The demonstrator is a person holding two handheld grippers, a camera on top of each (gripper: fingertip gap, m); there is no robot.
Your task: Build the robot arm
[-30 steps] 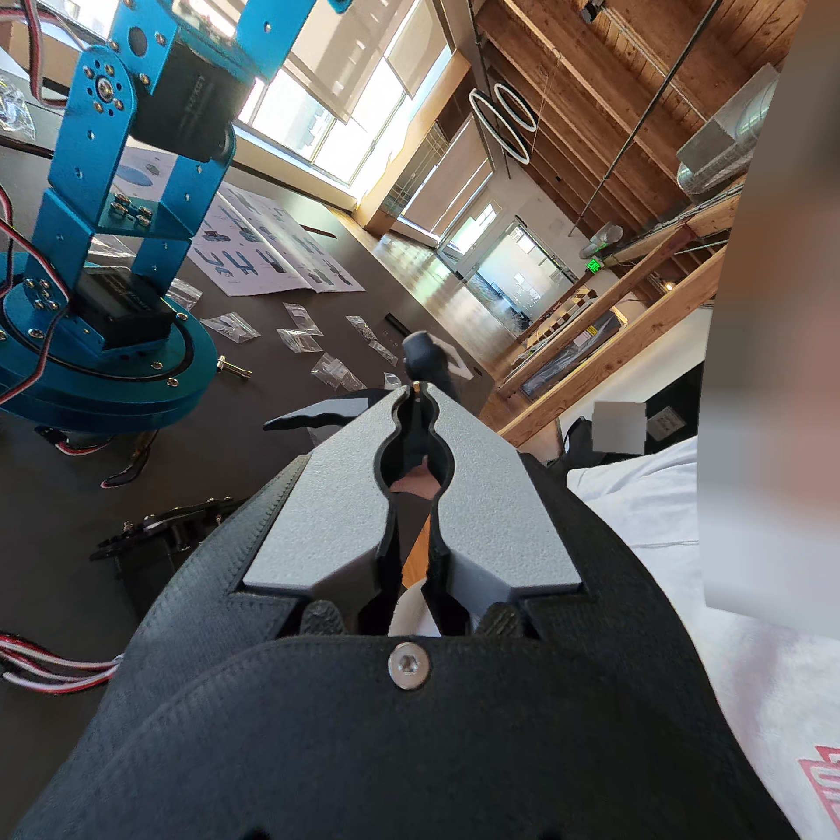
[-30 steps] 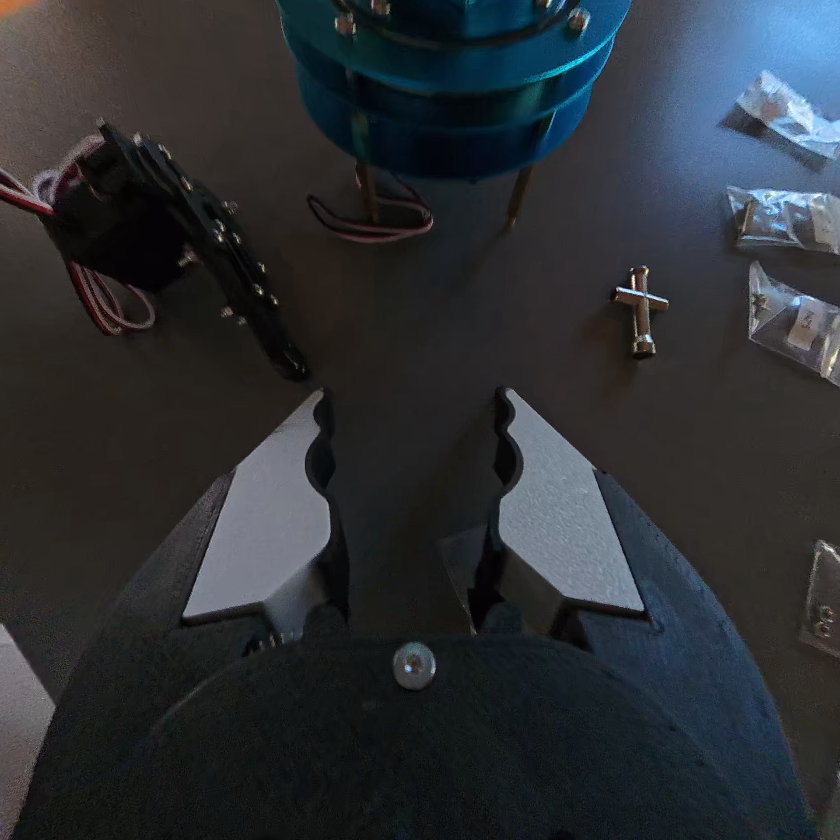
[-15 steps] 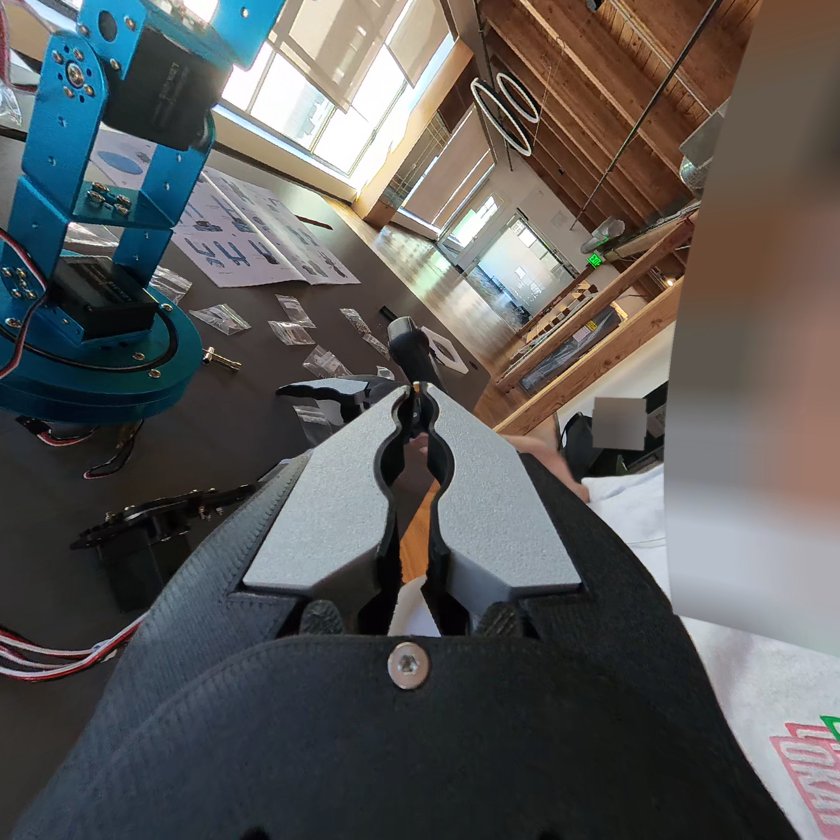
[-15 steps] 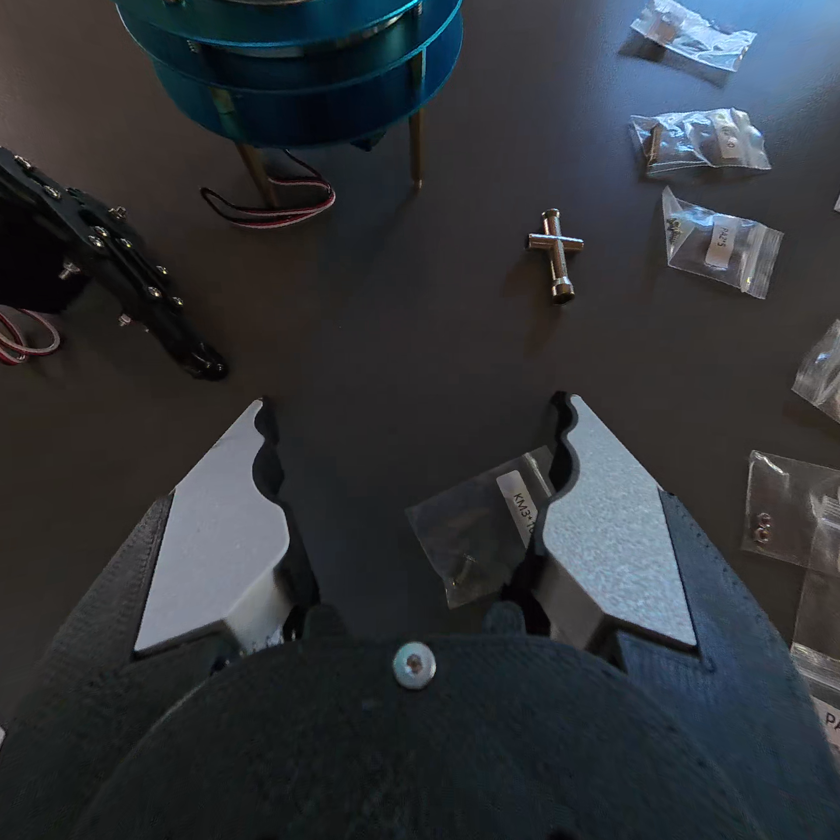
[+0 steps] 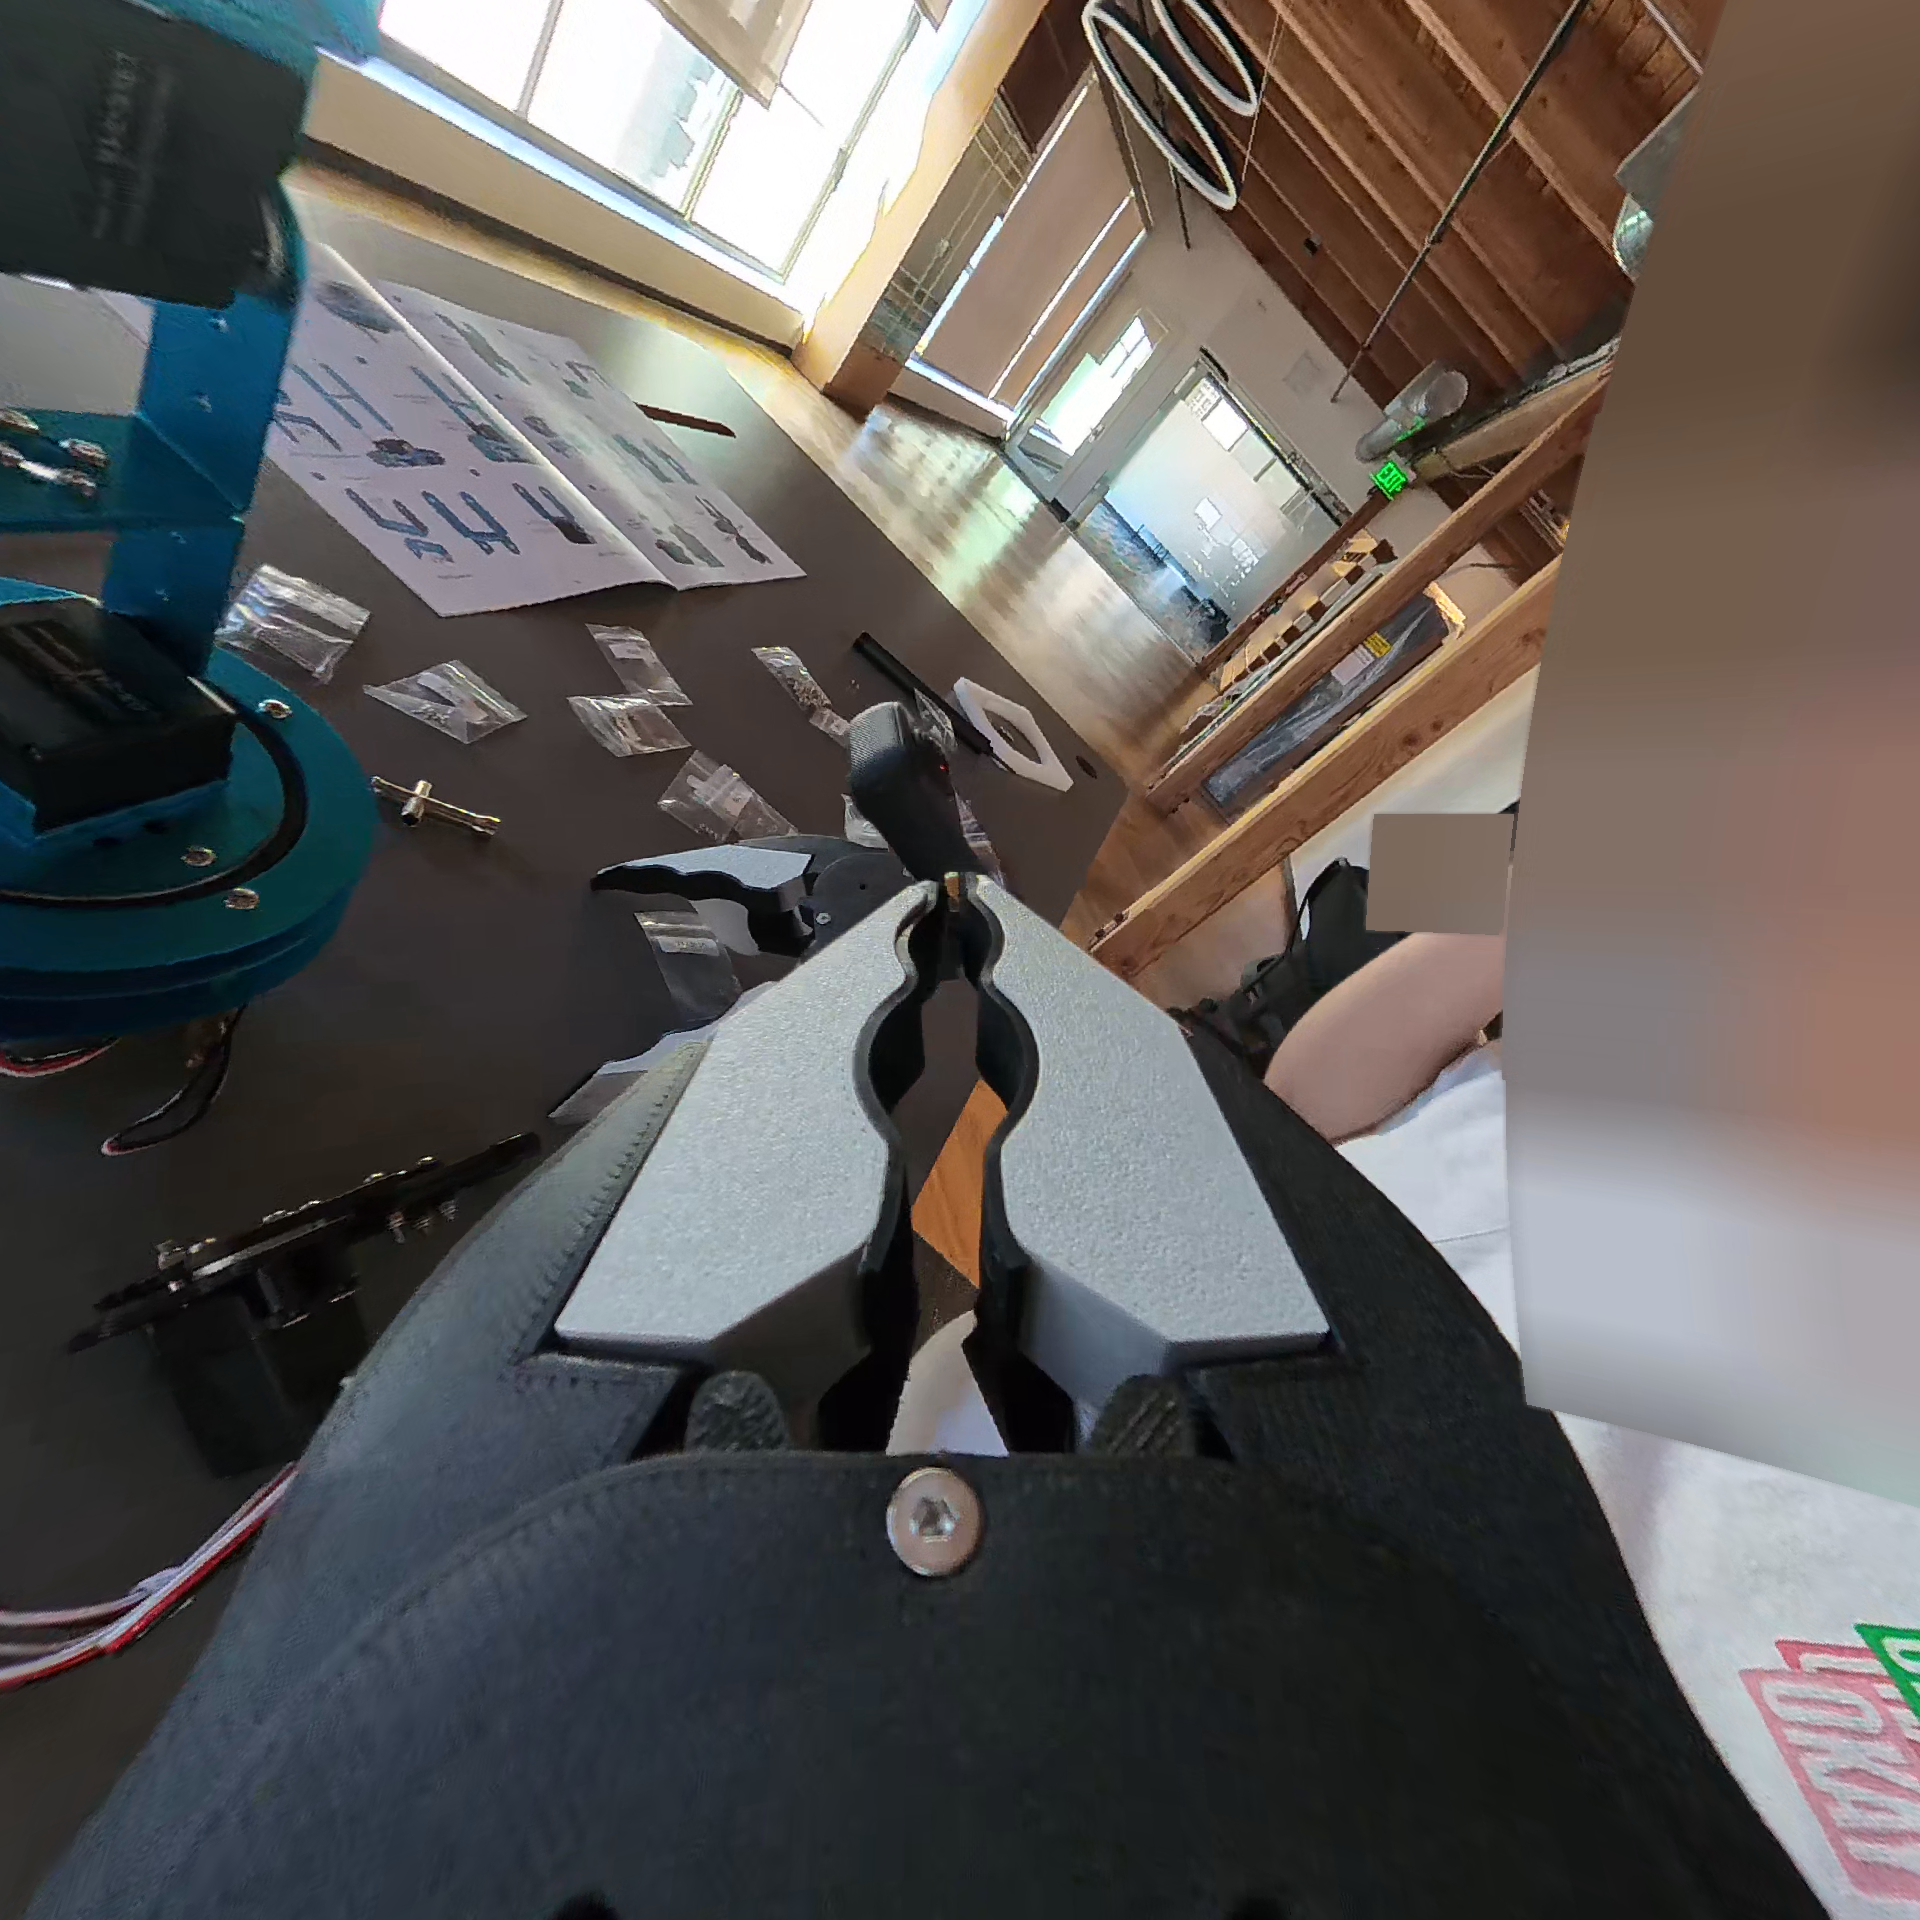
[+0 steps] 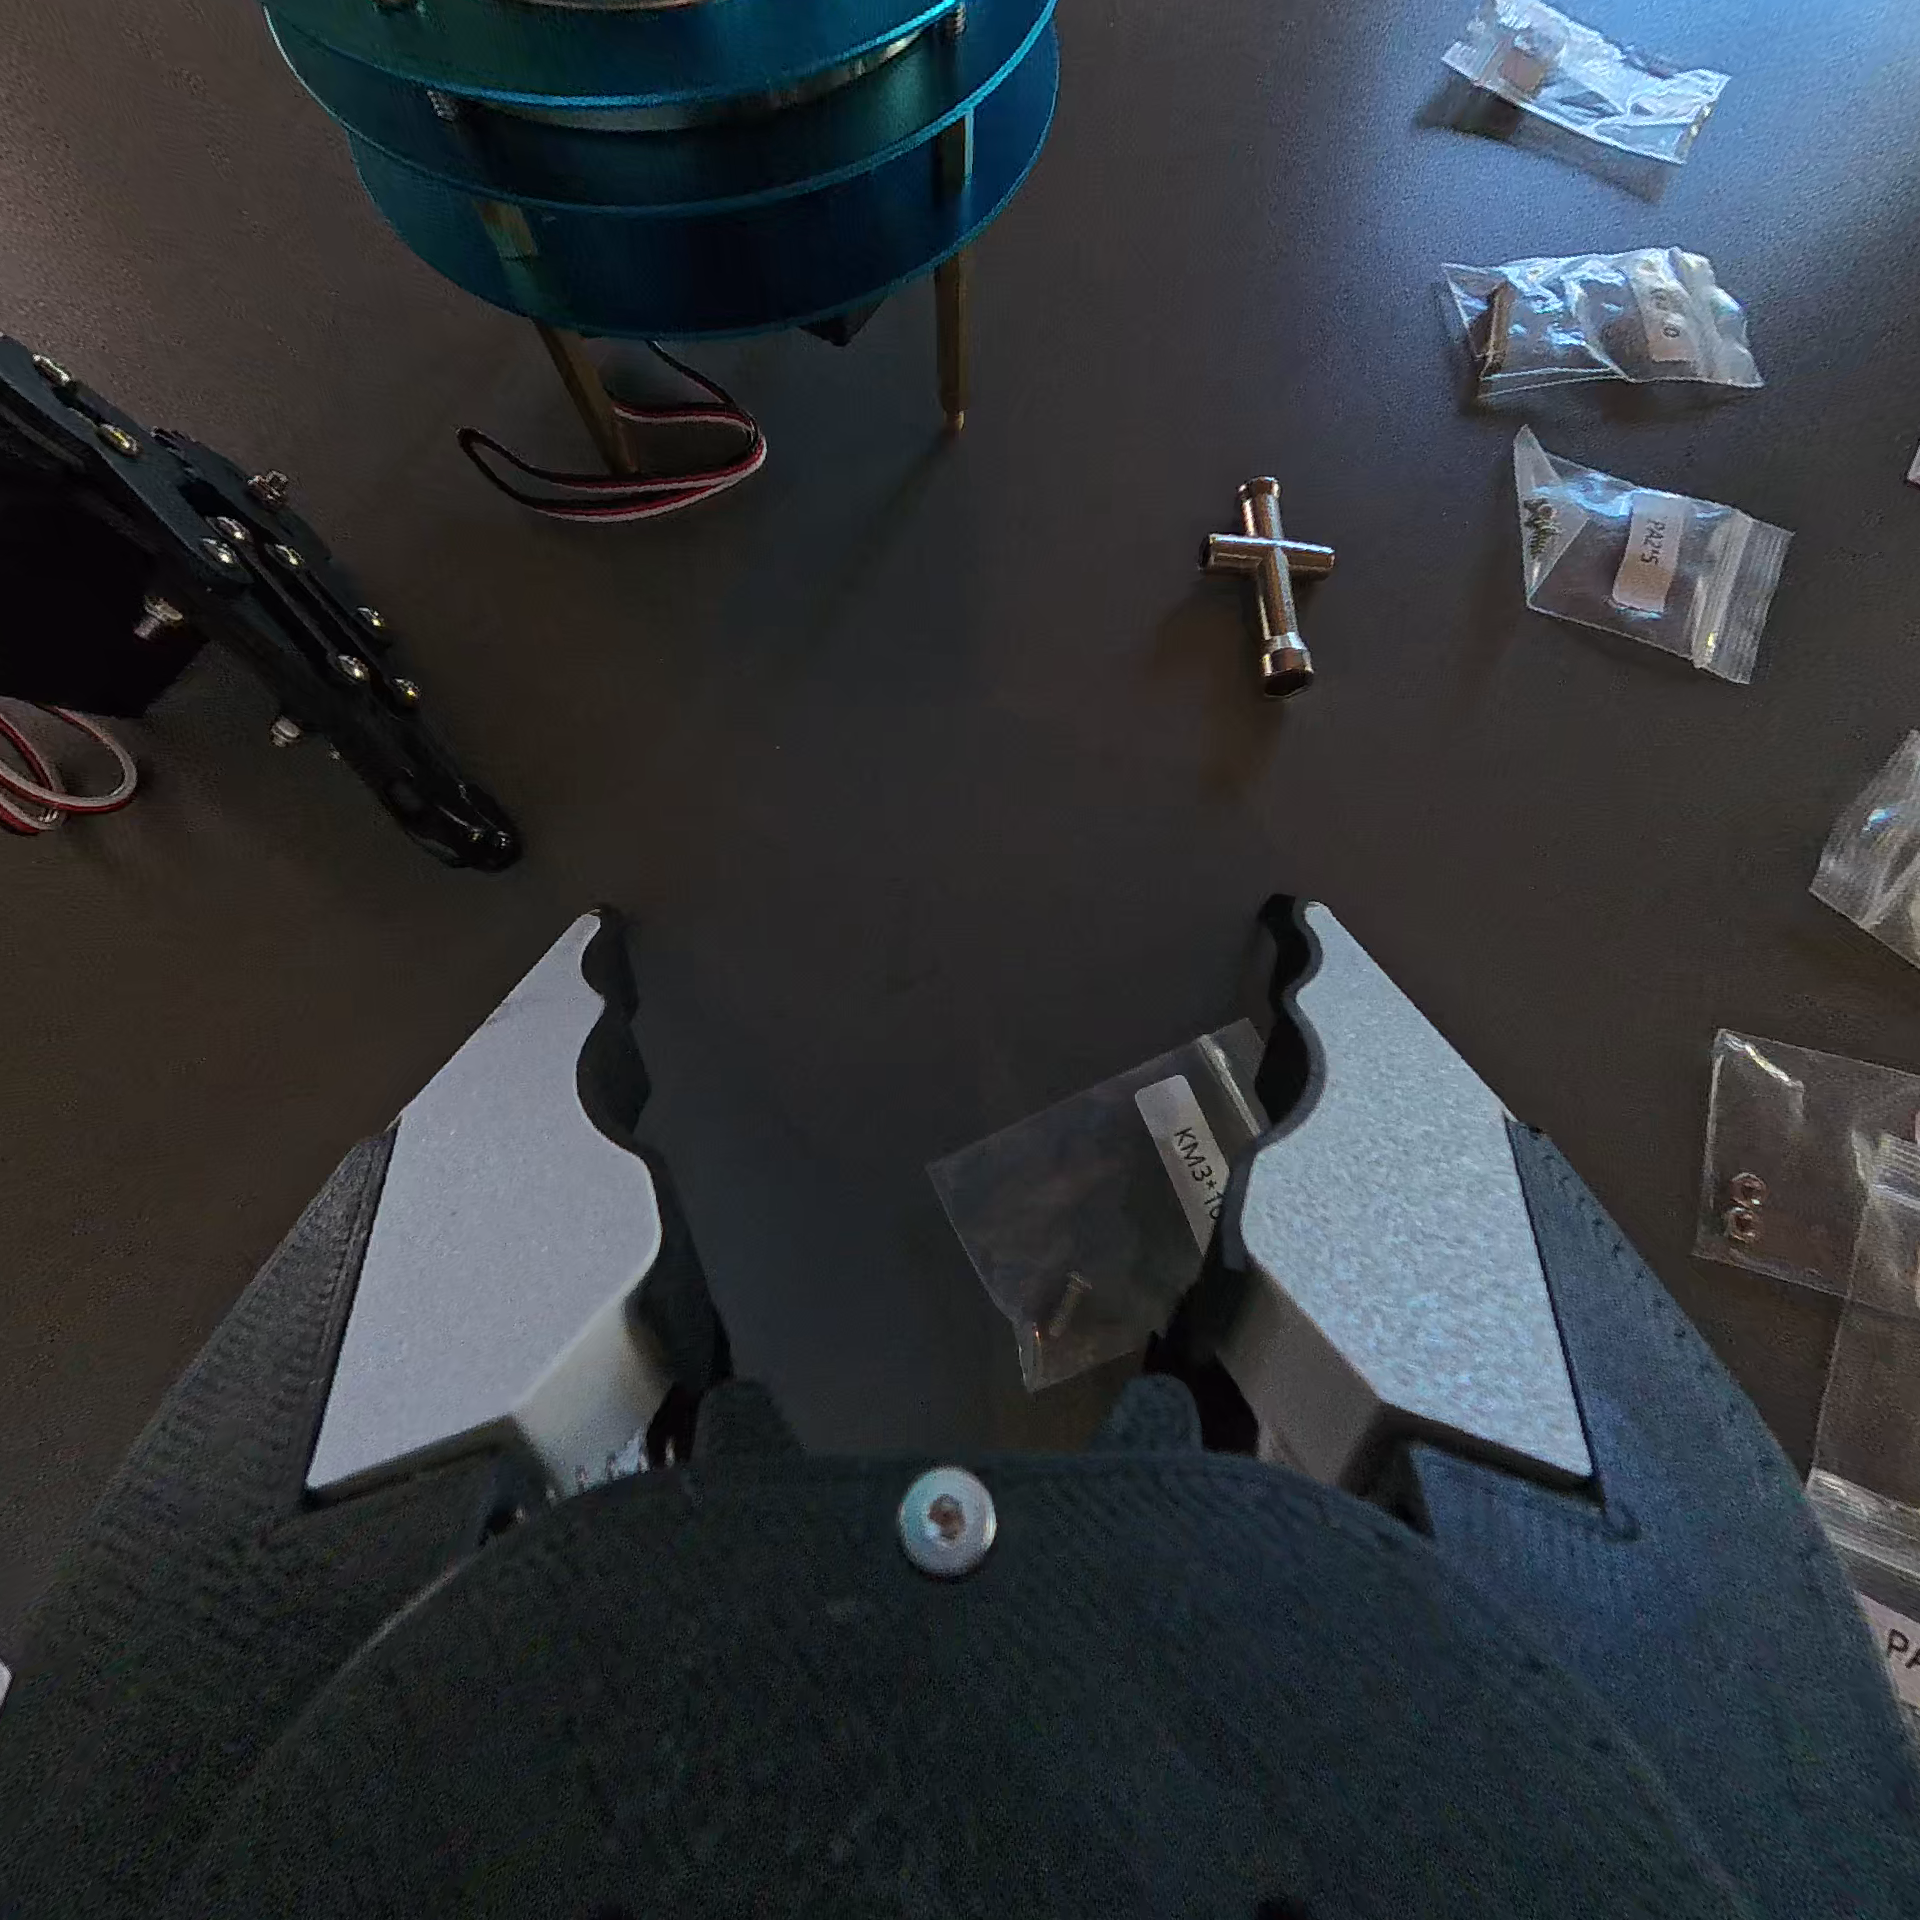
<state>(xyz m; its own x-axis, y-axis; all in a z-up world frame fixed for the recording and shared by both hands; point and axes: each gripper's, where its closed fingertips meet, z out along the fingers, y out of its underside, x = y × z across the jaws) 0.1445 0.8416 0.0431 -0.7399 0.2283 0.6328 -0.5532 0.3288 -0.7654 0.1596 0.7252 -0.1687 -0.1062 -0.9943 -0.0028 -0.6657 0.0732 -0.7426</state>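
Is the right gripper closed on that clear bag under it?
No: the right gripper is wide open, and the clear bag lies flat on the table beside its right finger.

Right gripper [image 6: 940,914] — pale grey fingers in black textured shells, over a dark brown-grey table [image 6: 883,727]. Ahead of it a blue disc base [image 6: 665,197] on brass-coloured legs, with a red-white-black wire [image 6: 634,488]. Ahead-right a silver cross wrench [image 6: 1270,582]; clear bags with white labels [image 6: 1647,551]. Ahead-left a black bracket [image 6: 260,613], silver screws. Left gripper [image 5: 951,904] — same grey and black; white booklet [image 5: 520,457], blue figures, ahead-left.
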